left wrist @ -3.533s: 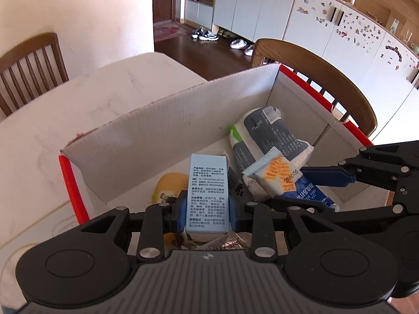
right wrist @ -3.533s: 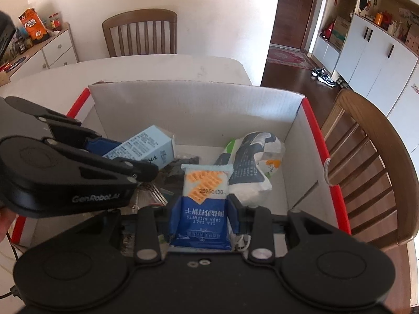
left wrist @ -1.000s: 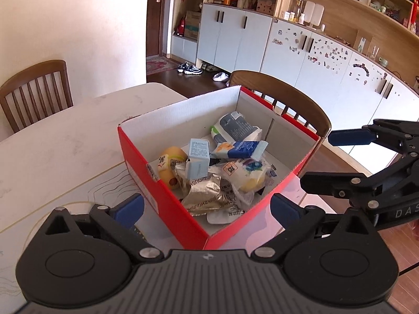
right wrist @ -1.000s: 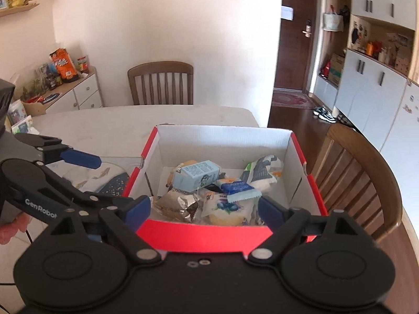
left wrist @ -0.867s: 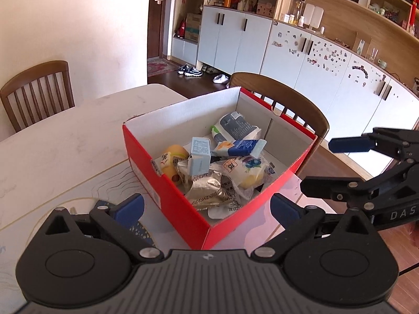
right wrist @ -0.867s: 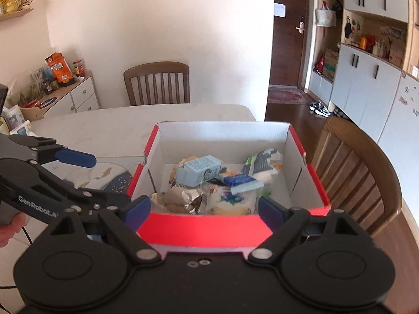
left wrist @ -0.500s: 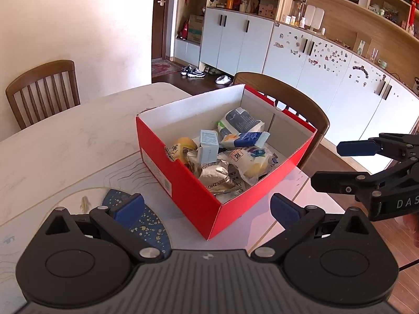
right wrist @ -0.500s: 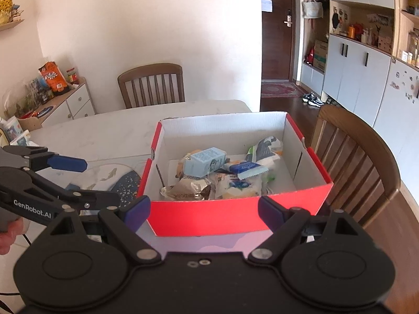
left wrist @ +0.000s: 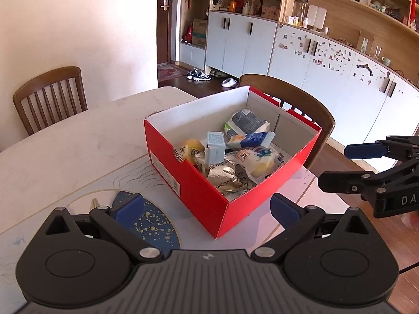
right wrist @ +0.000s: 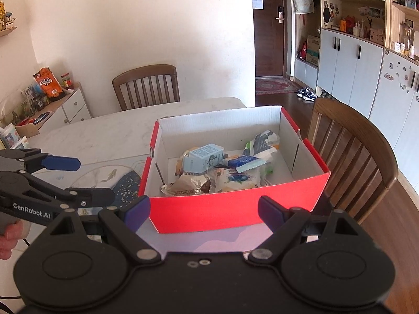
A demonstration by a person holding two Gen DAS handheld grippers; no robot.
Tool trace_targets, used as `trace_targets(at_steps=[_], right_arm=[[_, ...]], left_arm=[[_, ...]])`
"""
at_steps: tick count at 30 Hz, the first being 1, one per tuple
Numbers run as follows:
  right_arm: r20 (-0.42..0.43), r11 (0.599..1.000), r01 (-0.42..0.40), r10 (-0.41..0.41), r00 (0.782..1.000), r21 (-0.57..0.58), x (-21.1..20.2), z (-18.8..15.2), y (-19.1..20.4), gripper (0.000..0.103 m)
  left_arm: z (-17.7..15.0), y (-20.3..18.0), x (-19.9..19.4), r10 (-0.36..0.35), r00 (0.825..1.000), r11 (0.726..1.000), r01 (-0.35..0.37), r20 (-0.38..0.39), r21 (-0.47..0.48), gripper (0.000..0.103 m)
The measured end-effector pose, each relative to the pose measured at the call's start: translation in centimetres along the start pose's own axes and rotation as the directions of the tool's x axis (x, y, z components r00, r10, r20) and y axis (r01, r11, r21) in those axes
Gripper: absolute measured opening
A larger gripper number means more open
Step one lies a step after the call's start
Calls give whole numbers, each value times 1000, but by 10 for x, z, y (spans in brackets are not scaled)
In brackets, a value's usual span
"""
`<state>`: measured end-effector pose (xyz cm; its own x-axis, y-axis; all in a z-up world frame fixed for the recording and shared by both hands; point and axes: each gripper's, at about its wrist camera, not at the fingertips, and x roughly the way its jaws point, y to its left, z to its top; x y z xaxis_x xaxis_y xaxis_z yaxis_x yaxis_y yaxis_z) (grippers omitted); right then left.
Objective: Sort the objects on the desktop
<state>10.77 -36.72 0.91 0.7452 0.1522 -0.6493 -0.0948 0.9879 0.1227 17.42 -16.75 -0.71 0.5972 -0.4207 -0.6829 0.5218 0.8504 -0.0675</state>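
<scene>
A red cardboard box [left wrist: 183, 180] [right wrist: 235, 212] stands on the white table. Inside lie a light blue carton [left wrist: 215, 147] [right wrist: 203, 157], a blue snack packet [left wrist: 252, 140] [right wrist: 242, 162], a grey-white bag [left wrist: 246, 123] [right wrist: 262, 141], a silver wrapper [left wrist: 221, 178] [right wrist: 187, 185] and a yellow packet [left wrist: 189, 146]. My left gripper [left wrist: 205, 208] is open and empty, in front of the box's near corner. My right gripper [right wrist: 204, 212] is open and empty, in front of the box's red front wall. Each gripper shows in the other's view.
A dark blue speckled mat [left wrist: 154, 222] [right wrist: 125, 183] lies on the table left of the box. Wooden chairs stand at the table's far side [left wrist: 49, 94] [right wrist: 146, 86] and right side [left wrist: 301, 104] [right wrist: 361, 157]. A cabinet with snacks [right wrist: 52, 99] stands far left.
Both grippers let go of the blue carton and the blue packet in the box, opened, and drew back and up. The box now looks smaller and farther off.
</scene>
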Motion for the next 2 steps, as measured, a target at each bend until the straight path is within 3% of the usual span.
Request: trace_targets(at_steps=[2], right_arm=[[-2,1000,1,-1,1000,1,0,-1,0,89]], left_arm=[[-1,0,1,-4,1000,1000,4,-7,1,103]])
